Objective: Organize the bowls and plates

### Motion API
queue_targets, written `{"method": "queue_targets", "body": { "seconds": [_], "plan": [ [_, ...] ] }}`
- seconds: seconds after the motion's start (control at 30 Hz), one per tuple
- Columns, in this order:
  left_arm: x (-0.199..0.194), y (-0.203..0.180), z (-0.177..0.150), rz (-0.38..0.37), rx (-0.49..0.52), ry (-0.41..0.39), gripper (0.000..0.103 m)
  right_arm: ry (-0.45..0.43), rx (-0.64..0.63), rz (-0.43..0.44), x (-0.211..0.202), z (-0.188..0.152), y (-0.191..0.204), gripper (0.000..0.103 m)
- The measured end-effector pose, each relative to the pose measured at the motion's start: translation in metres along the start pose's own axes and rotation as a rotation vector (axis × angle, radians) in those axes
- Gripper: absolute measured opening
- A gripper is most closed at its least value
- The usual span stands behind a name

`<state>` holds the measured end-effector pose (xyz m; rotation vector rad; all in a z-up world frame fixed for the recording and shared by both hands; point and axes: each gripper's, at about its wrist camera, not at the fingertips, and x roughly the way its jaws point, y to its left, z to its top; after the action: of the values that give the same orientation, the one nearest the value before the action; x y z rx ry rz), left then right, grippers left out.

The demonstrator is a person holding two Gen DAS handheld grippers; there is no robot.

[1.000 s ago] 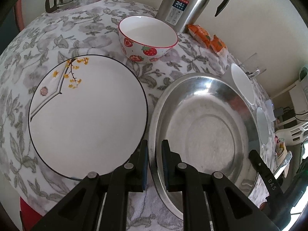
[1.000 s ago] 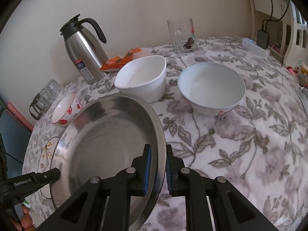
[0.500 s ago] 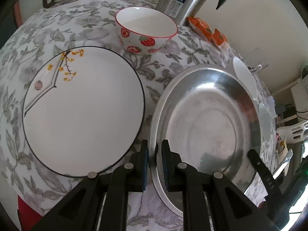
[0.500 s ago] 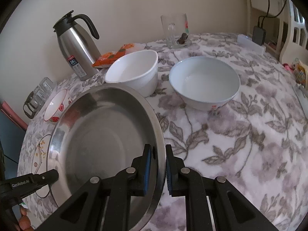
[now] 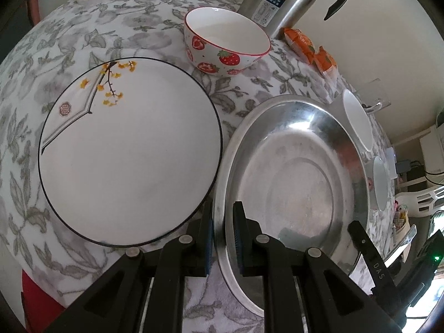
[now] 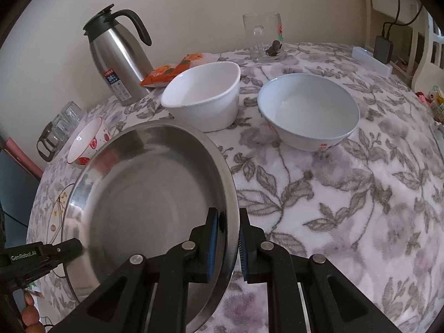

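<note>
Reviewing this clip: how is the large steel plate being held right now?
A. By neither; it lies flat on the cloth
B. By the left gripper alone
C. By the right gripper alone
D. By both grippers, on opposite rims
D: the left gripper and the right gripper each clamp a rim of the steel plate.

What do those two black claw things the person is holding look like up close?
Both are matte black plastic. The left gripper and right gripper each have two angular fingers lined with blue ribbed pads, joined by silver round pins. White lettering on their sides reads "GenRobot.AI" on the left one and "DAS" on the right.
</note>
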<state>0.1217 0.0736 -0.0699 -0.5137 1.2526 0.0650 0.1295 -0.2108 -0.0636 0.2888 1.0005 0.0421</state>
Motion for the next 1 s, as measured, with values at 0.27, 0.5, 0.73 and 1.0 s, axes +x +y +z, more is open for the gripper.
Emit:
{"method": "queue_targets", "body": {
  "seconds": [0.27, 0.5, 0.73, 1.0],
  "plan": [
    [-0.001, 0.003, 0.001, -0.013, -0.022, 0.008, 0.013, 0.006, 0.0, 0.006, -0.001, 0.001, -0.001, 0.015],
    [-0.009, 0.002, 0.003, -0.014, -0.016, -0.007, 0.014, -0.01, -0.008, 0.004, -0.007, 0.003, 0.001, 0.018],
    [-0.015, 0.006, 0.003, -0.023, -0.04, -0.022, 0.014, -0.017, -0.008, 0.007, -0.011, 0.005, 0.0, 0.018],
    [-0.02, 0.012, 0.006, -0.047, -0.071, -0.026, 0.014, -0.028, -0.018, 0.007, -0.017, 0.007, -0.001, 0.018]
  ]
}}
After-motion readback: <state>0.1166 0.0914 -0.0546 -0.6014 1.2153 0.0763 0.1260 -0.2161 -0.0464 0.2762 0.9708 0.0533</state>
